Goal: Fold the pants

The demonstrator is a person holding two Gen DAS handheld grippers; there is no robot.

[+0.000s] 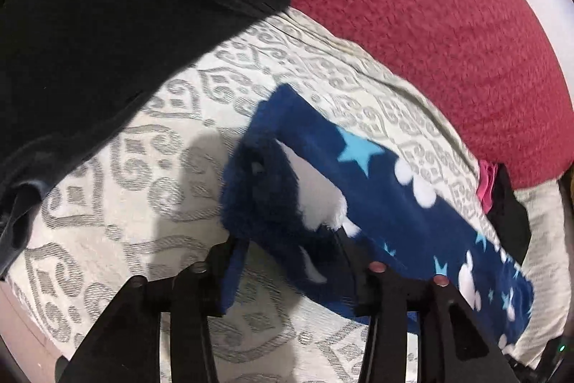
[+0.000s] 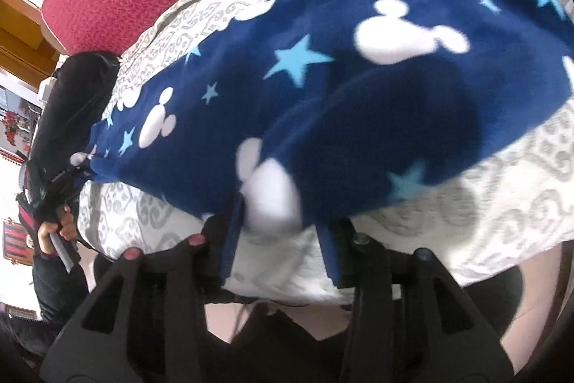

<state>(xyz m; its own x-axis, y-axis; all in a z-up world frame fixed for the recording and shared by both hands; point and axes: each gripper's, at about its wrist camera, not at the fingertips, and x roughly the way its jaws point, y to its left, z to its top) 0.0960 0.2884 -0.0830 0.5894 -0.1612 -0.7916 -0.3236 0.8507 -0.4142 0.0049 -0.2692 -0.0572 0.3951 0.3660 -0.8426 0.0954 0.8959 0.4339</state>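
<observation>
On the patterned bed cover (image 1: pixel 118 167) the blue star pants (image 2: pixel 358 88) lie long between both grippers, with the left gripper (image 1: pixel 287 261) and right gripper (image 2: pixel 280 239) each pinching one end's edge, jaws partly apart around bunched cloth

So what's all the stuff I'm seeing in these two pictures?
pants: one, navy fleece with white mouse heads and light-blue stars, lying across the bedspread
bedspread: one, white with grey scrollwork, under the pants
red blanket: one, dark red, beyond the bedspread
black garment: one, at the far left of the left view
pink cloth: one, small, by a black item at the blanket's edge
left gripper: black, fingers around a pants edge
right gripper: black, fingers around a pants edge
</observation>
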